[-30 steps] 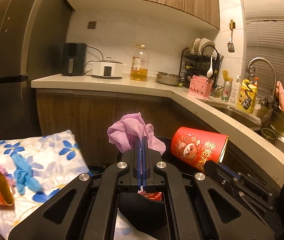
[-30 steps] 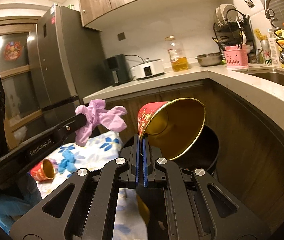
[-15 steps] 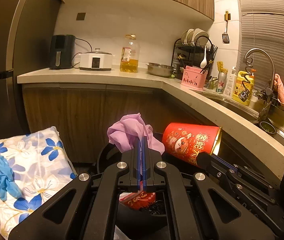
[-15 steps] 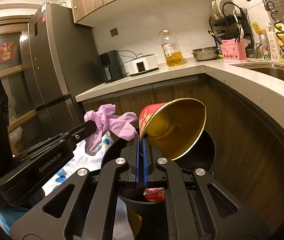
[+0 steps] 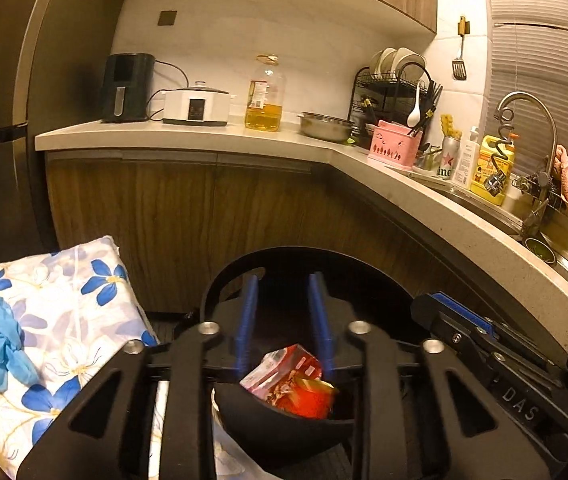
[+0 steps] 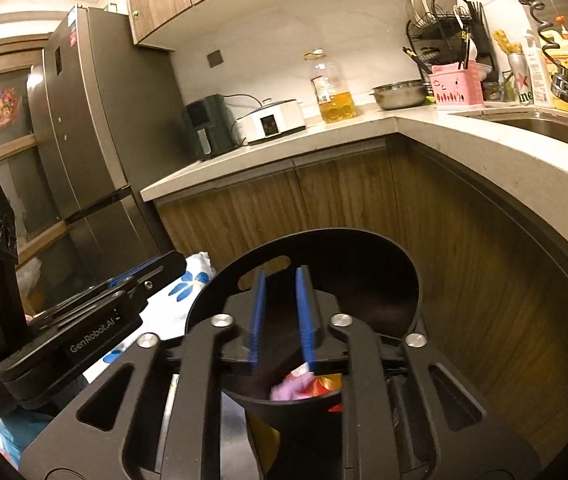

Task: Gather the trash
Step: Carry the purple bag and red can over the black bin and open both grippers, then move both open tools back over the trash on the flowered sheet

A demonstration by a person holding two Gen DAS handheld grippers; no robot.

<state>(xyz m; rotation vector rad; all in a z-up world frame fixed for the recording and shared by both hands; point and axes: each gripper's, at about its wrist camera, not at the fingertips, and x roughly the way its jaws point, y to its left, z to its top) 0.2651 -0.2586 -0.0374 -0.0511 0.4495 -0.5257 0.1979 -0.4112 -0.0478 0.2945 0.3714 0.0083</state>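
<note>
Both wrist cameras look closely down over the black trash bin (image 5: 284, 420) (image 6: 364, 264), facing the kitchen counter (image 5: 204, 140) (image 6: 284, 148) behind it; both views share these.

From beside the black bin (image 6: 412, 280), "GenRobot.AI" reads in pale letters along the side of the left gripper (image 6: 96, 334) to the bin's left. On the right gripper (image 5: 520, 402), right of the bin, the letters "DAS" stand out. Other labels on the counter beyond the bin are too small to read.
</note>
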